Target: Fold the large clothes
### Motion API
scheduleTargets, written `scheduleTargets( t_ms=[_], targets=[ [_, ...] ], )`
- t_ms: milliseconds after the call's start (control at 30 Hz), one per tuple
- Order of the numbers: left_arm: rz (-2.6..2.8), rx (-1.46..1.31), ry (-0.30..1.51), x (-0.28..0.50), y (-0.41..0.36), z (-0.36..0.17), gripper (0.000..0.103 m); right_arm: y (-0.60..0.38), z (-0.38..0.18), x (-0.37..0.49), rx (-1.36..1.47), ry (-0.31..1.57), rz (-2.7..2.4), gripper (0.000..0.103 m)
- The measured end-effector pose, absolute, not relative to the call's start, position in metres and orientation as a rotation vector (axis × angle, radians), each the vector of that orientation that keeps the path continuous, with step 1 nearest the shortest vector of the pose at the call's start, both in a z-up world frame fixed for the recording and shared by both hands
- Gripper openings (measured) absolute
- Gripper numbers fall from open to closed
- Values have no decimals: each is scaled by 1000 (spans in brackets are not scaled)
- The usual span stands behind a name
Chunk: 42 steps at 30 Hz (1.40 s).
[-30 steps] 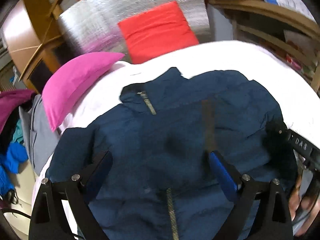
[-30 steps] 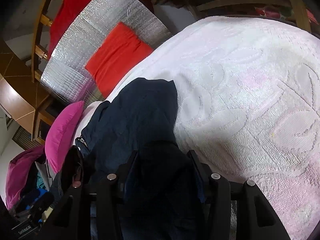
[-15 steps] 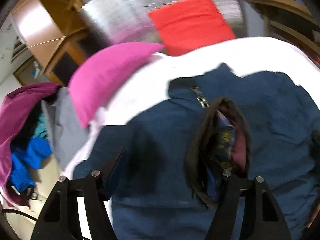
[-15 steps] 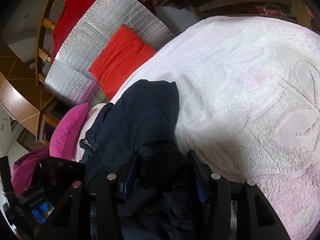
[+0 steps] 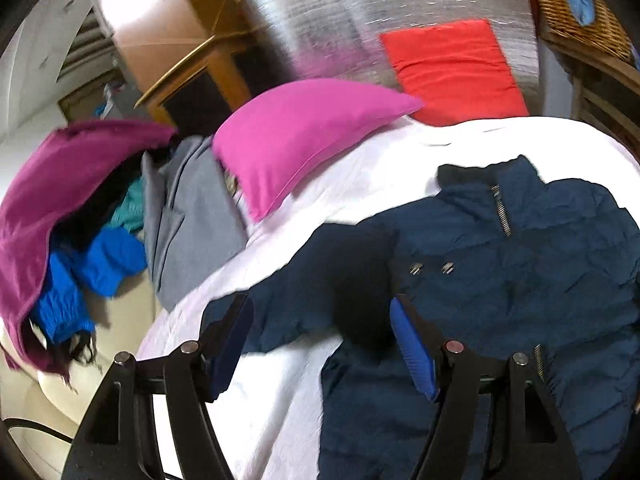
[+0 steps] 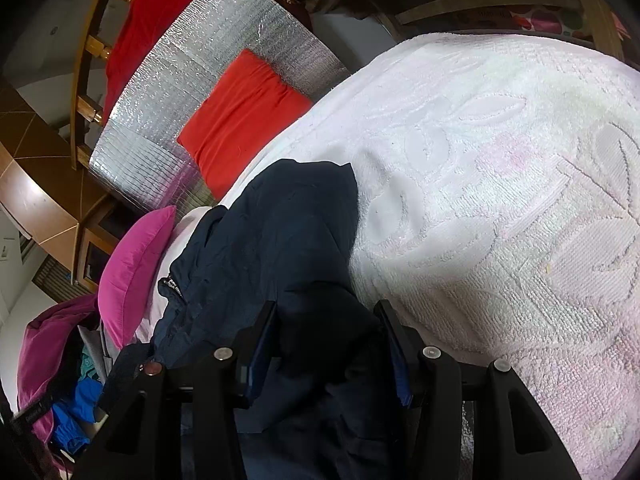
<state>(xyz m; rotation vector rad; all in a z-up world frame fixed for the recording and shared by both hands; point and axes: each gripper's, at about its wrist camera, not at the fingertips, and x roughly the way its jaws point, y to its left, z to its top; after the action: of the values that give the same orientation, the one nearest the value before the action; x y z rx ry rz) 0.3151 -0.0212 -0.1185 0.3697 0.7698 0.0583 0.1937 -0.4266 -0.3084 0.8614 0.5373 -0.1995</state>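
Observation:
A navy zip-up jacket (image 5: 500, 280) lies front up on a white bedspread (image 5: 360, 168), collar toward the pillows. Its left sleeve (image 5: 320, 280) stretches out toward the bed's left edge. My left gripper (image 5: 320, 344) is open above that sleeve, with nothing between its blue pads. In the right wrist view the jacket (image 6: 280, 240) is bunched on the white towelling cover (image 6: 500, 200). My right gripper (image 6: 326, 354) hovers over the jacket's dark fabric with its jaws apart; whether it pinches cloth is hidden.
A pink pillow (image 5: 304, 136) and a red cushion (image 5: 452, 68) lie at the bed's head against a silver foil panel (image 5: 380, 16). A heap of purple, blue and grey clothes (image 5: 80, 216) sits left of the bed. A wicker basket (image 5: 576, 8) stands on wooden furniture at right.
The left gripper has swung left from over the jacket's chest to over the left sleeve and bed edge. The right gripper has barely moved.

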Motion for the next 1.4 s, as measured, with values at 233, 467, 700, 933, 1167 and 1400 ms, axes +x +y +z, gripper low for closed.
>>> scheduleTargets(
  t_ms=[233,467,700,933,1167,1400],
  targets=[
    [120,162,855,298,64,-139,73,-425,-307,195,850,542,-207,53],
    [-5,-22,937,287,94,-159,77,-425,-300,202,832,629,-216,63],
    [-102,-221,978,304,112,-169,77,-410,-261,172,761,627,-302,80],
    [-91,-372,1010,328,132,-178,77,-345,-224,191,634,598,-175,77],
    [-42,-431,1005,330,171,-189,77,-236,-228,265,516,723,39,64],
    [27,-424,996,326,212,-199,77,-160,-239,329,482,819,184,51]
  ],
)
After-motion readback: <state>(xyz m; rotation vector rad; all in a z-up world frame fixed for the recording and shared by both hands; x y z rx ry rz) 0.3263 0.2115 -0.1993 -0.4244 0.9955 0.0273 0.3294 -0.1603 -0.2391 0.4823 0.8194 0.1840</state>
